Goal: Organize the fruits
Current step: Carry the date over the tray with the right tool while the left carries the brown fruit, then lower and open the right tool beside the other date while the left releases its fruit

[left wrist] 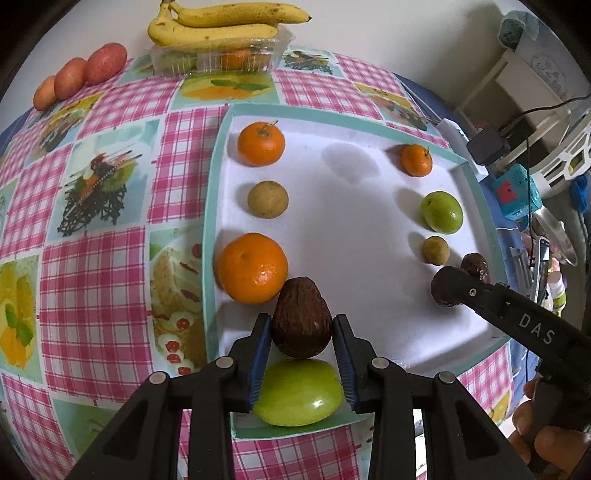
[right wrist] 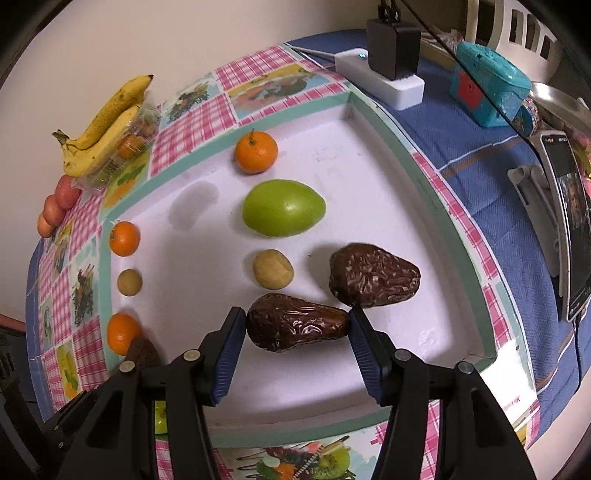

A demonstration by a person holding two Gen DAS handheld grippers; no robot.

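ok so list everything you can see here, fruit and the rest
tray: 1, white with teal rim, on checked tablecloth
oranges: 3, orange, in tray
round fruits: 2, tan, in tray
green fruits: 2, green, in tray
wrinkled fruits: 3, dark brown, in tray
bananas: 2, yellow, on clear box at far edge
reddish fruits: 3, red-orange, far left of cloth
power strip: 1, white, beyond tray
toy camera: 1, teal, beyond tray
left gripper: black, jaws flank one wrinkled fruit
right gripper: black, jaws flank another
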